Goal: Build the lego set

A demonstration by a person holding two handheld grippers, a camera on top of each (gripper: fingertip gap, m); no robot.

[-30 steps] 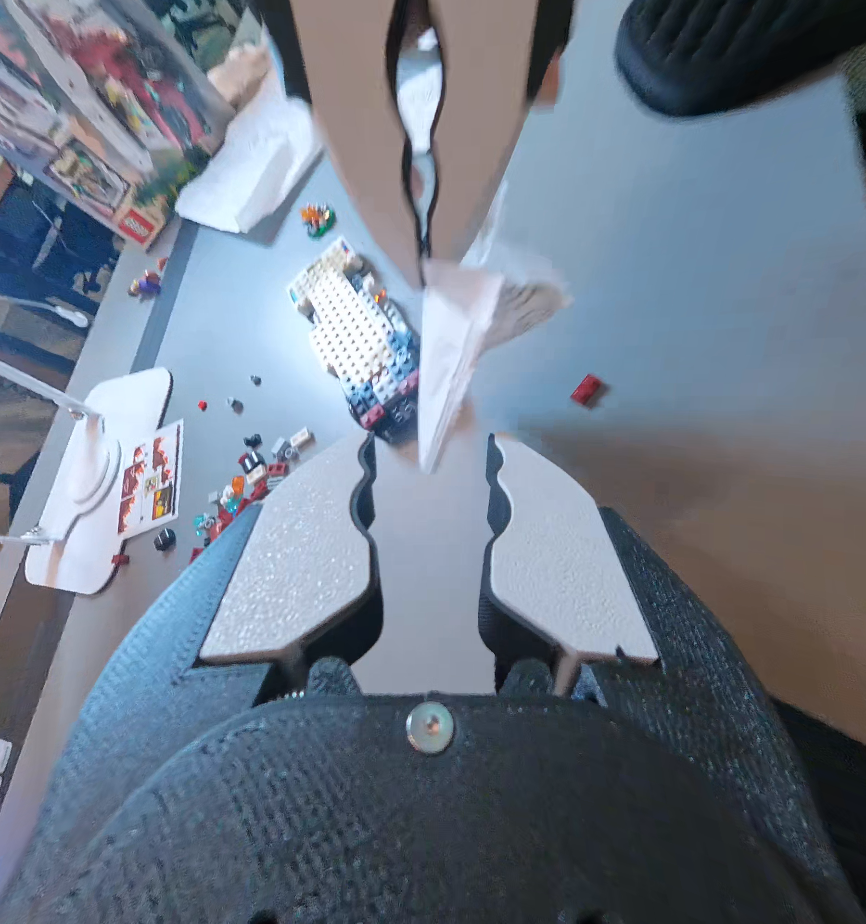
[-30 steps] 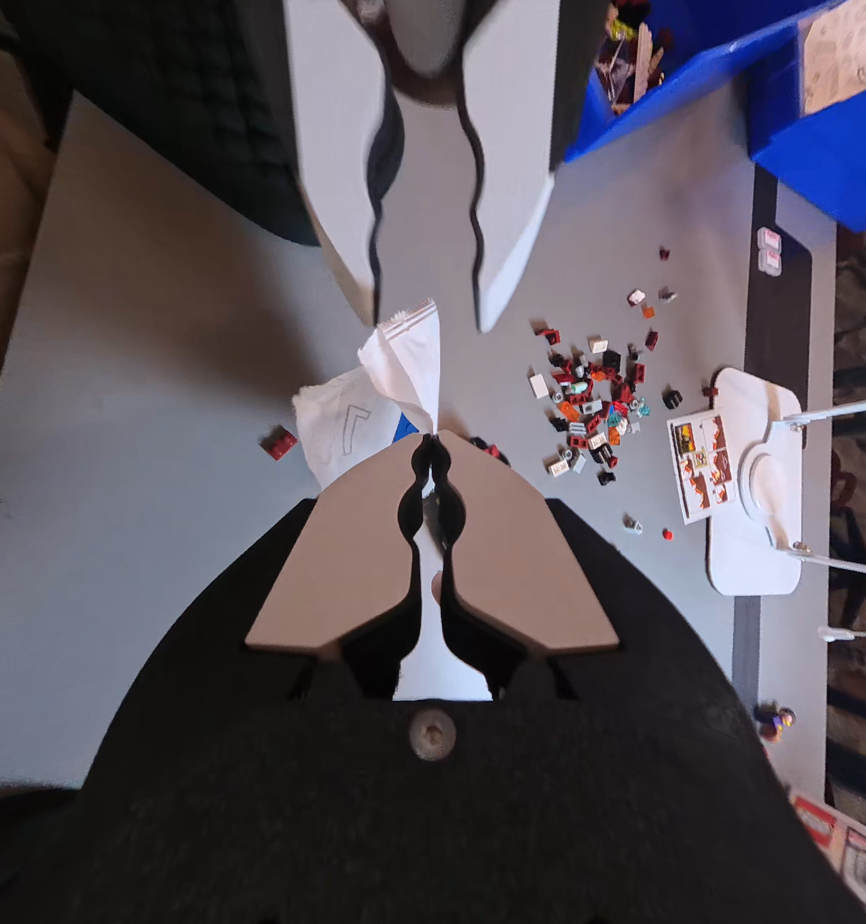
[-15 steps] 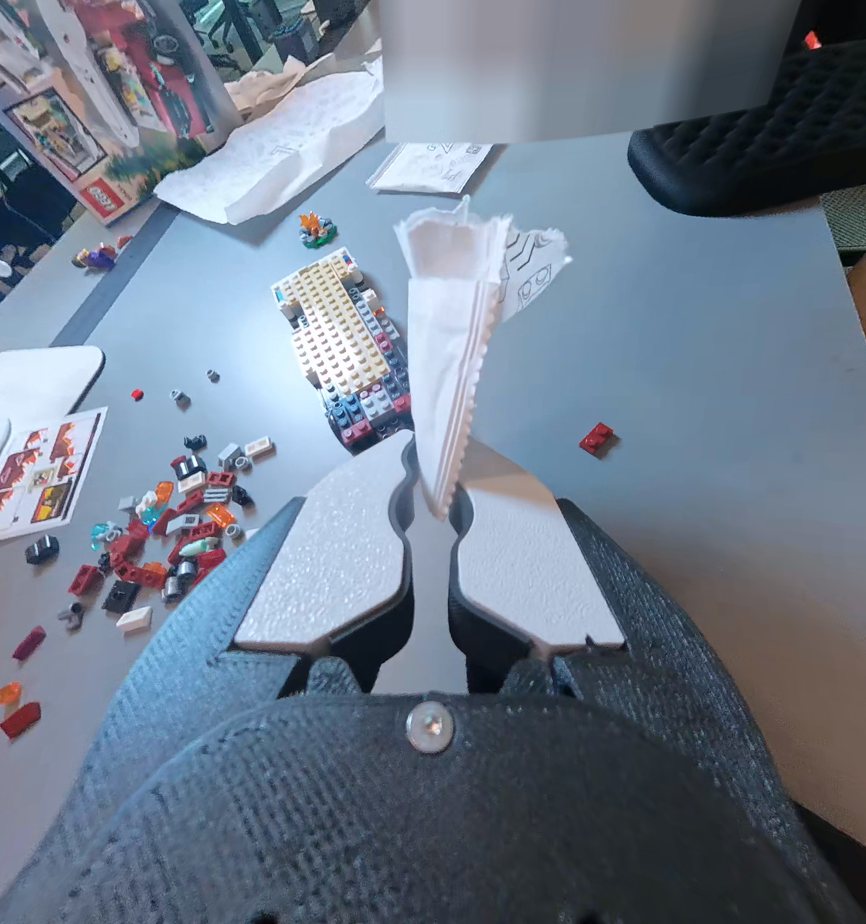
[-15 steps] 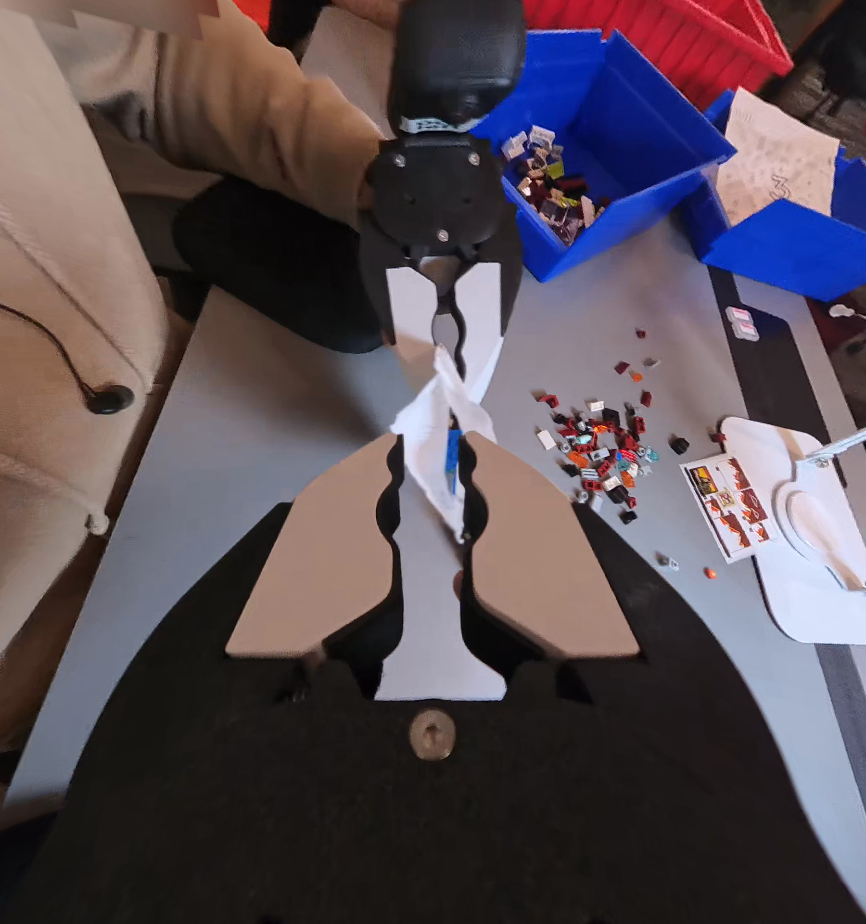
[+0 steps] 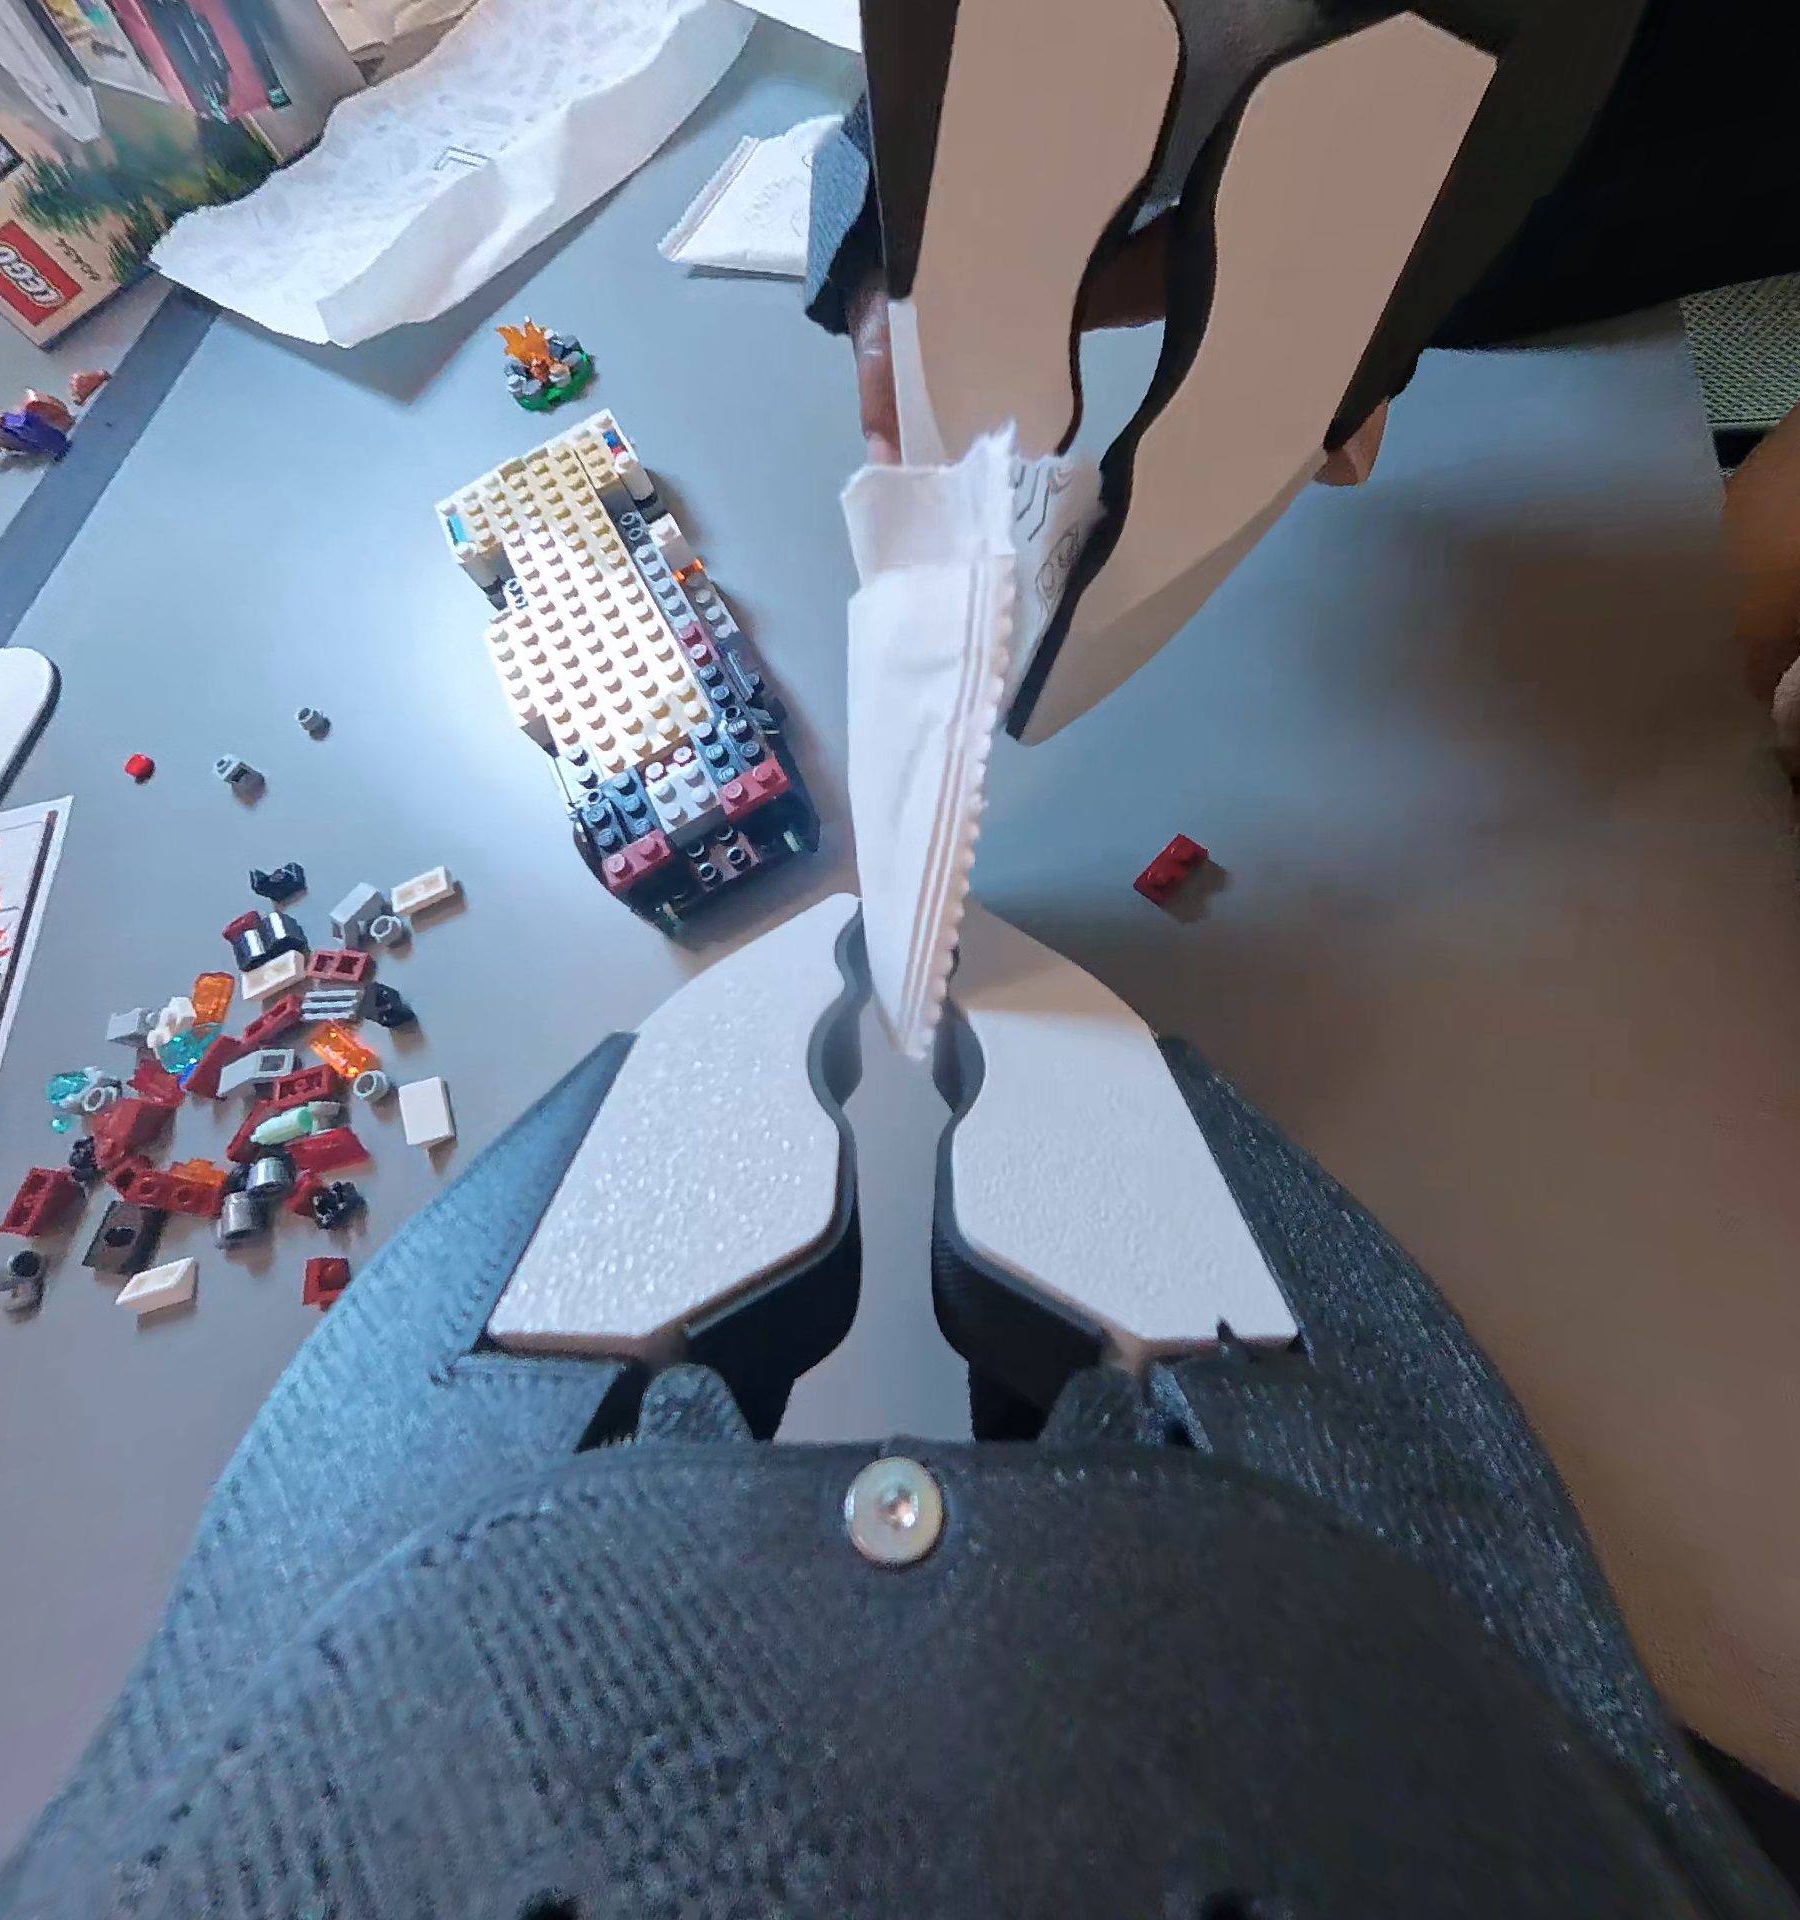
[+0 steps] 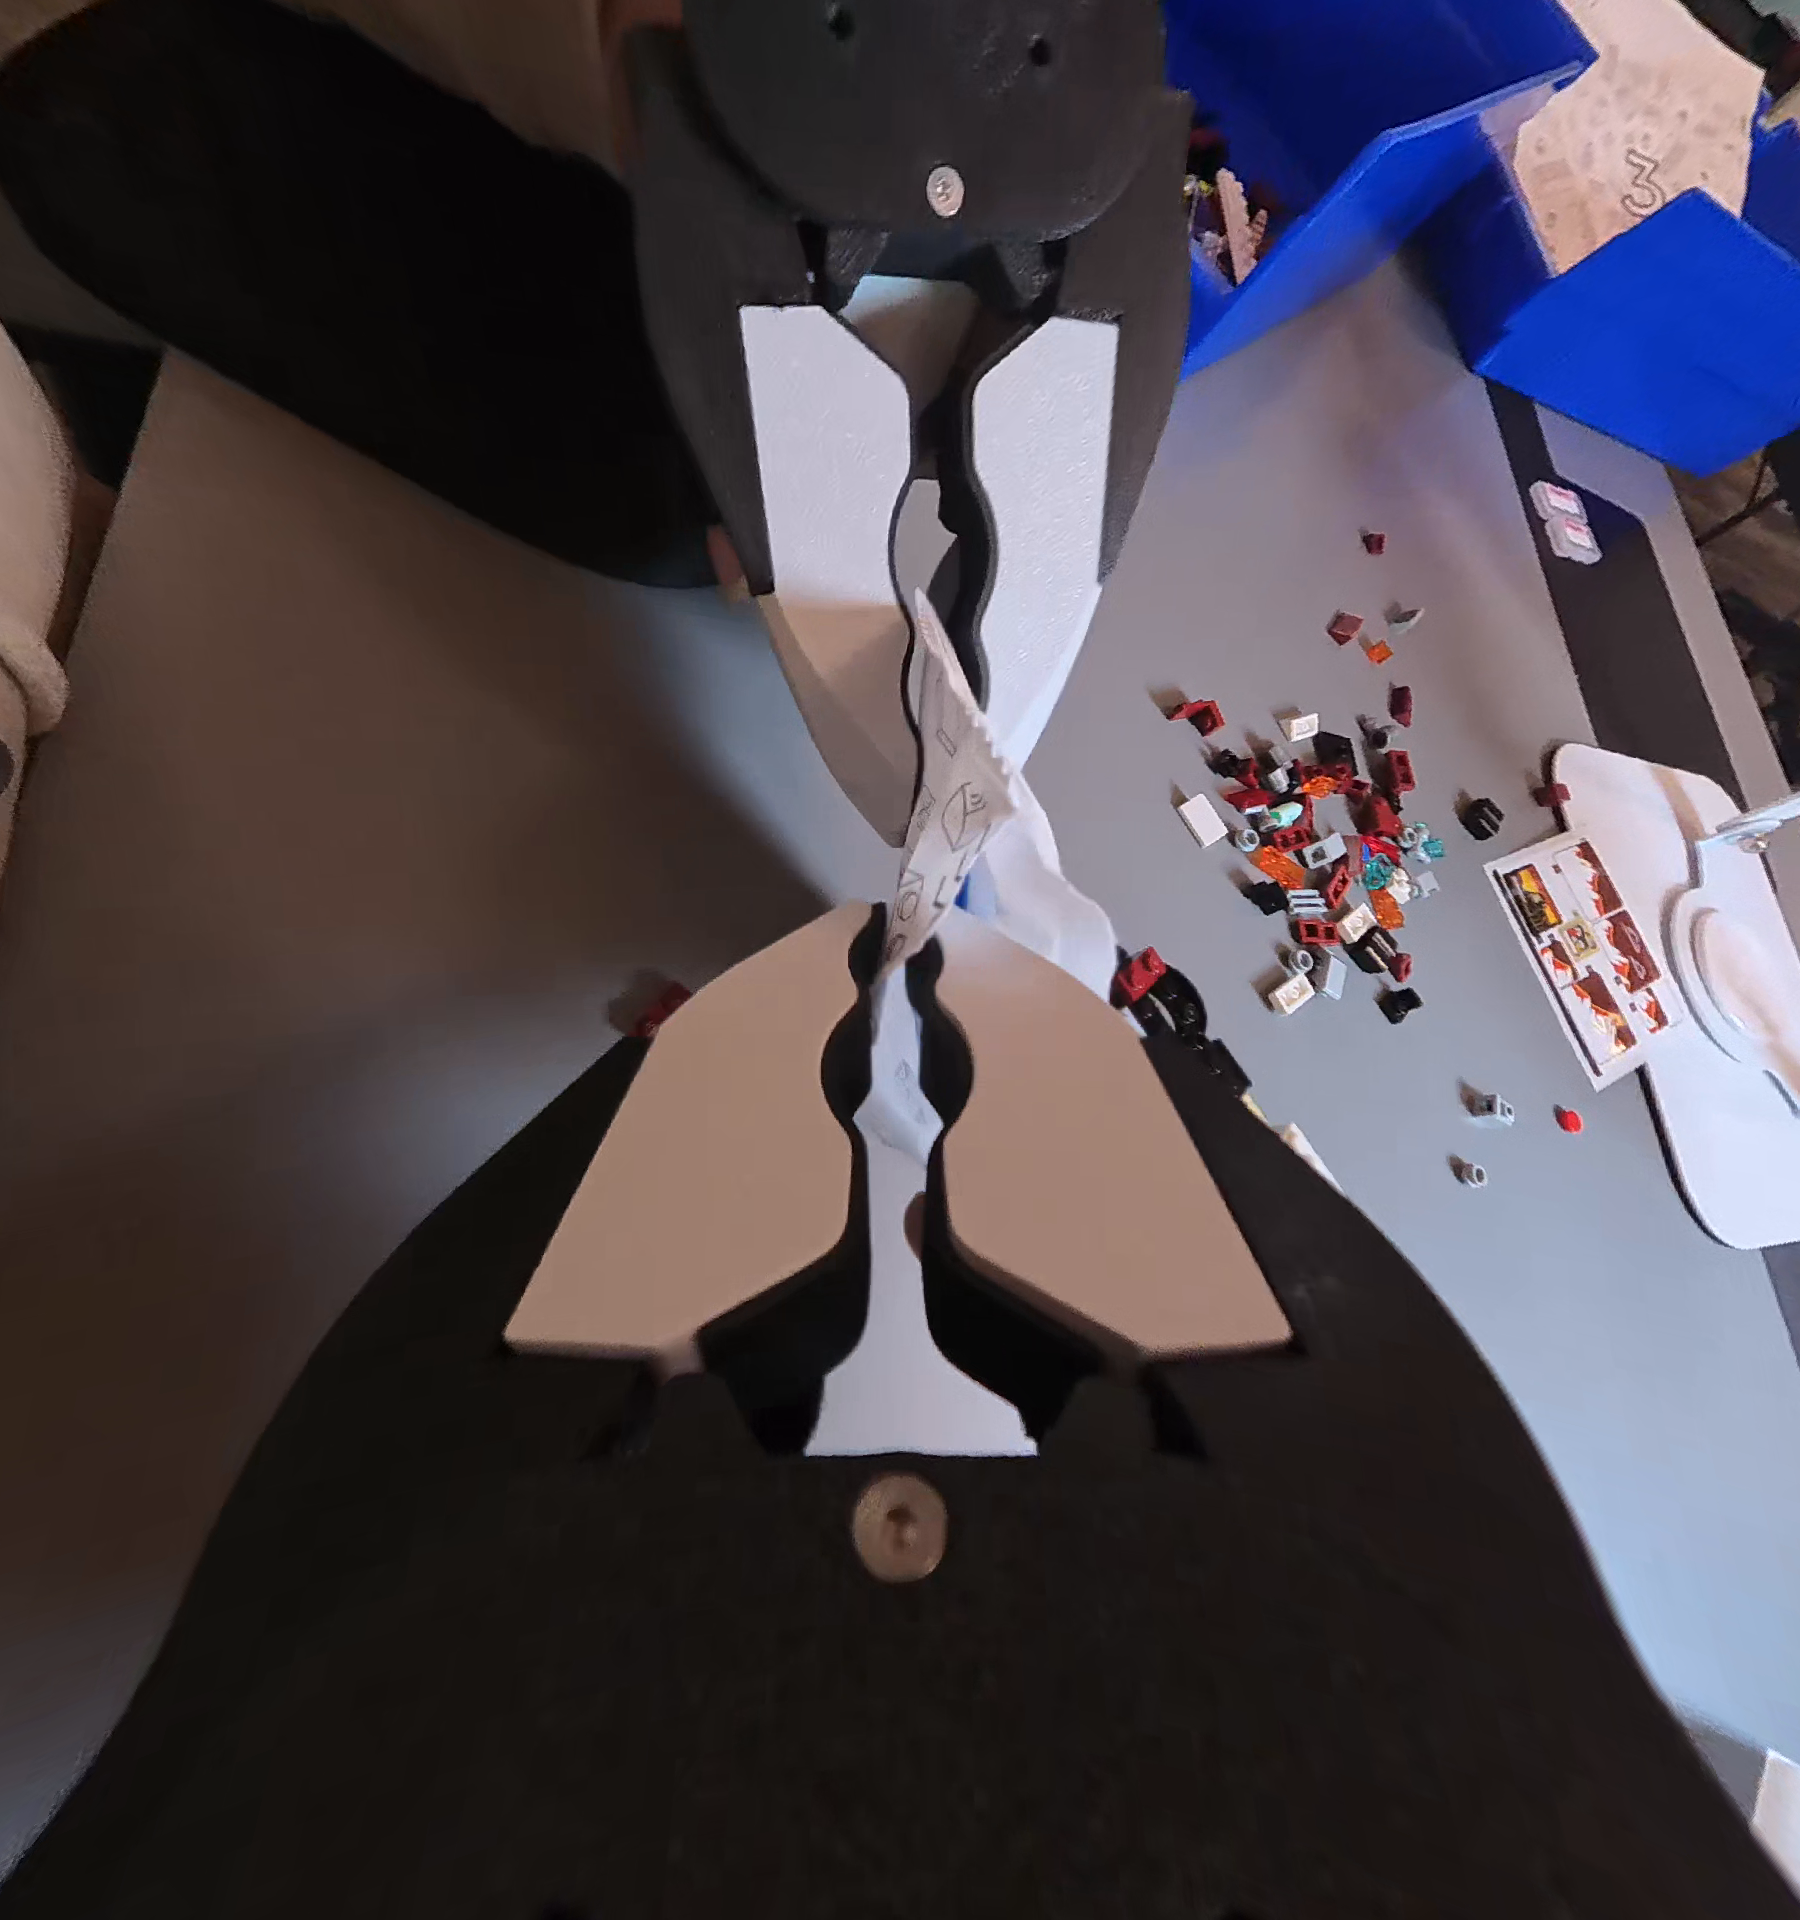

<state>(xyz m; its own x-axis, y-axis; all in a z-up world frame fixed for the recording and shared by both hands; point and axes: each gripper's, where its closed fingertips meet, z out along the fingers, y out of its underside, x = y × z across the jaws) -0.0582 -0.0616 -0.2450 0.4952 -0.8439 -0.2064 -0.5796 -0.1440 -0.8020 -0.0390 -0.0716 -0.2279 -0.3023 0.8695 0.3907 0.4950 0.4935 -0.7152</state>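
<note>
A white paper bag (image 5: 917,748), printed with line drawings, is clamped by both the left hand-held gripper (image 5: 901,1023) and the right hand-held gripper (image 6: 901,940) above the table (image 5: 1395,727).

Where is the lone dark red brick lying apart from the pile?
In the left wrist view the dark red brick lies alone on the grey table, right of the white paper bag and the brick-built model.

Looks like a hobby or play corner in a home or office, set up for toy-brick building. Grey table (image 5: 1395,727) strewn with loose bricks (image 5: 241,1101), a half-built brick model (image 5: 615,665), a printed sticker sheet (image 6: 1582,935) and a boxed set (image 5: 65,156) at the edge. Blue storage bins (image 6: 1654,312) holding more pieces along one side. Patterned carpet (image 6: 1789,582) below.
</note>
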